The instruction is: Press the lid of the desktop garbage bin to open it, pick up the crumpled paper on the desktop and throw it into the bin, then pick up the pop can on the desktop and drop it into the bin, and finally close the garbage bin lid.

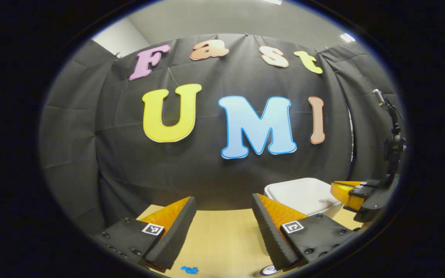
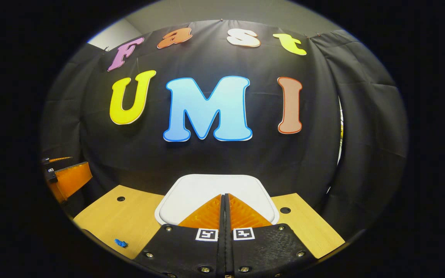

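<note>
Bin lid (image 2: pixel 214 193) down, near desk's (image 2: pixel 110 220) back edge | right tongs (image 2: pixel 224 200) closed, empty, over it | left tongs (image 1: pixel 222 224) wide.

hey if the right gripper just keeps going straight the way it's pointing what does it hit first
Most likely the white bin lid. The right gripper, jaws shut, points at it over the desk. Depth is unclear, so it may already be at the lid.

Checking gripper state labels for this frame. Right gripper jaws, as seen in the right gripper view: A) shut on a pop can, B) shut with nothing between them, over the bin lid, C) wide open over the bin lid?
B: the right gripper has its jaws pressed together with nothing between them, above the closed white bin lid.
</note>
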Motion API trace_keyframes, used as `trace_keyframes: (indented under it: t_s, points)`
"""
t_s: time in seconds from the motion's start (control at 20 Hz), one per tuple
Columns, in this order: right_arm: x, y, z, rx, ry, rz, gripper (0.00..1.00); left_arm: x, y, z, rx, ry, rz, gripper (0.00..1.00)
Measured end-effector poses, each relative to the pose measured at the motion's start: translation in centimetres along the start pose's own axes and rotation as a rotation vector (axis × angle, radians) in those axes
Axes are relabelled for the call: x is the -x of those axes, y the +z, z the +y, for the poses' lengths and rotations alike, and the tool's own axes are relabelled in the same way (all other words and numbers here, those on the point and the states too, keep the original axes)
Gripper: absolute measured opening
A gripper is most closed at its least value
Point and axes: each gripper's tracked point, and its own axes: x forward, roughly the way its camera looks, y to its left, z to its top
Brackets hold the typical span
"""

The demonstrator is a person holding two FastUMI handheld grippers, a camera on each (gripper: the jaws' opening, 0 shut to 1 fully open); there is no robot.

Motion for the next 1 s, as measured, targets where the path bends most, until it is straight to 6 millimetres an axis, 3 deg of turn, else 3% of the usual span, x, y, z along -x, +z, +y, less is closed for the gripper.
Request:
trace_keyframes:
  t_s: [0.5,1.0]
  points:
    - [-1.2,-2.7,0.7,-0.020,0.026,0.060,0.00,-0.9,-0.9,0.6,0.003,0.016,0.026,0.95]
    - [-1.3,-3.4,0.8,-0.026,0.044,0.066,0.01,-1.0,-0.9,0.1,0.010,0.007,0.032,0.96]
